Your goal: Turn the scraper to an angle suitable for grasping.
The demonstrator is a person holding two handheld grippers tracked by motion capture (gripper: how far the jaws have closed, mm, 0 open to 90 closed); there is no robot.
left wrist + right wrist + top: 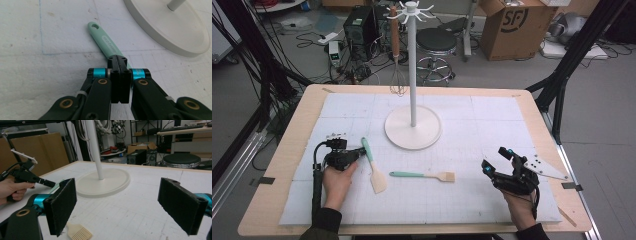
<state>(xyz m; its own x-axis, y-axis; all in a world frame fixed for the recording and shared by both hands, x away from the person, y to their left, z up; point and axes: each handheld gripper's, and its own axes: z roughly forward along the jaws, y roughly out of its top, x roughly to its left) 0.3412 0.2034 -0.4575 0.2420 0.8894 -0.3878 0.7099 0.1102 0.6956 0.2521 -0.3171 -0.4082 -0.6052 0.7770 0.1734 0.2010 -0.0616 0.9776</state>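
white gridded matting covers the wooden table [272, 165]. high view: left gripper [360, 153], jaws together, meets the mint handle of a beige-headed spatula [373, 167]; a second mint-handled brush [423, 175] lies near the white round-based hanging stand [413, 125], where a wooden-handled wire whisk [396, 60] hangs. left gripper view: jaws pressed closed over that spatula's handle [105, 41], nothing between them. right gripper view: right gripper [117, 206] wide open, empty, above brush bristles [78, 232].

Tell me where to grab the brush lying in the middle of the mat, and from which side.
Grip the brush on its slim green handle, coming straight down from above: it lies flat, handle pointing left, bristles right, clear mat on both sides. The open right gripper looks nearest.
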